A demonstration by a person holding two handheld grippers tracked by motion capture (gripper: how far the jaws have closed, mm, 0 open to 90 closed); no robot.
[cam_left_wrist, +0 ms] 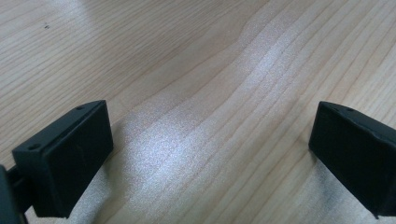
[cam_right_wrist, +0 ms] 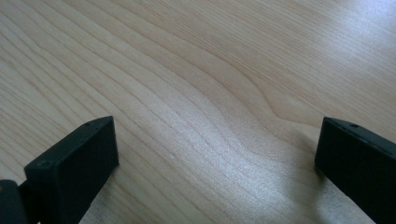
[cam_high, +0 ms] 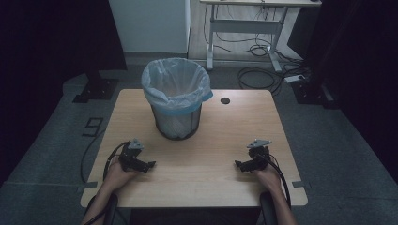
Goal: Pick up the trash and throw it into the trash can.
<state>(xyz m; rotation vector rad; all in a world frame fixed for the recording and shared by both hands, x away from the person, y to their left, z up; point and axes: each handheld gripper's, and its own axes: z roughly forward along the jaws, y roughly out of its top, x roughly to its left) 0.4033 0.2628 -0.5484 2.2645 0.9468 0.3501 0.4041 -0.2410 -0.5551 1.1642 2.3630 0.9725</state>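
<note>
A black mesh waste bin [cam_high: 177, 101] lined with a pale blue-white bag stands upright at the back middle of the wooden table [cam_high: 211, 178]. My left gripper [cam_high: 149, 164] rests on the table's front left, held by a hand, well in front of the bin. Its jaws stand wide apart over bare wood, so the left gripper [cam_left_wrist: 210, 154] is open and holds nothing. At the front right lies my right gripper [cam_high: 238, 164], pointing inward. The right gripper [cam_right_wrist: 215, 163] is also open, with only wood grain between its black fingers [cam_right_wrist: 74, 163].
A small dark round disc [cam_high: 225, 100] sits in the tabletop right of the bin. Beyond the table are a white cabinet [cam_high: 150, 23], a desk frame [cam_high: 244, 28], loose cables on the floor [cam_high: 258, 77] and dark stands at both sides.
</note>
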